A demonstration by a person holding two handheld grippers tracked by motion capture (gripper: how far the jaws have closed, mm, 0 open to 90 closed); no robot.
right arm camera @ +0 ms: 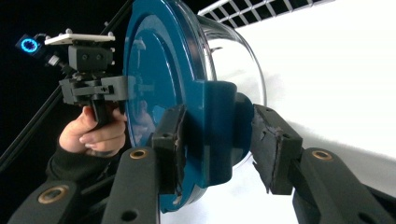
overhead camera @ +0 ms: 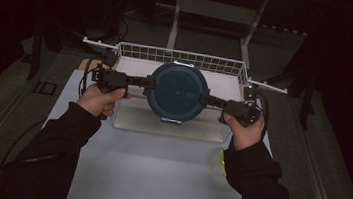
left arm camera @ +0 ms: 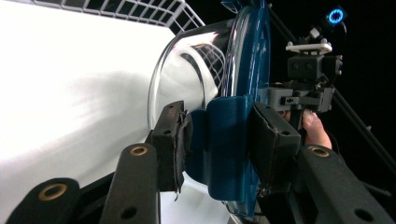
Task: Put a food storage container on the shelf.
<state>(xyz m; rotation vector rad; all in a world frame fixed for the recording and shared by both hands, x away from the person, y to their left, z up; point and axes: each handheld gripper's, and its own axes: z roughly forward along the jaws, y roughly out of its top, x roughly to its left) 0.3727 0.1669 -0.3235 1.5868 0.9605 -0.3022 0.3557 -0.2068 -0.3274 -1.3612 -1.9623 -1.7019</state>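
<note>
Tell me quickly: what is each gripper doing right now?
Left gripper: closed on the left clip of the lidded glass bowl.
Right gripper: holding the bowl's right clip.

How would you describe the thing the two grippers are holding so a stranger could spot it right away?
Find the white wire basket at the table's far edge. Just in front of it, a round glass bowl with a dark blue lid hangs between the left gripper and right gripper, each clamped on a lid tab.

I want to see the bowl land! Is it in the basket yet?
Not yet. Done: both grippers, left and right, have clamped the side clips of the lidded bowl. In hand: it is held up above the wire basket. Left: setting it down.
</note>
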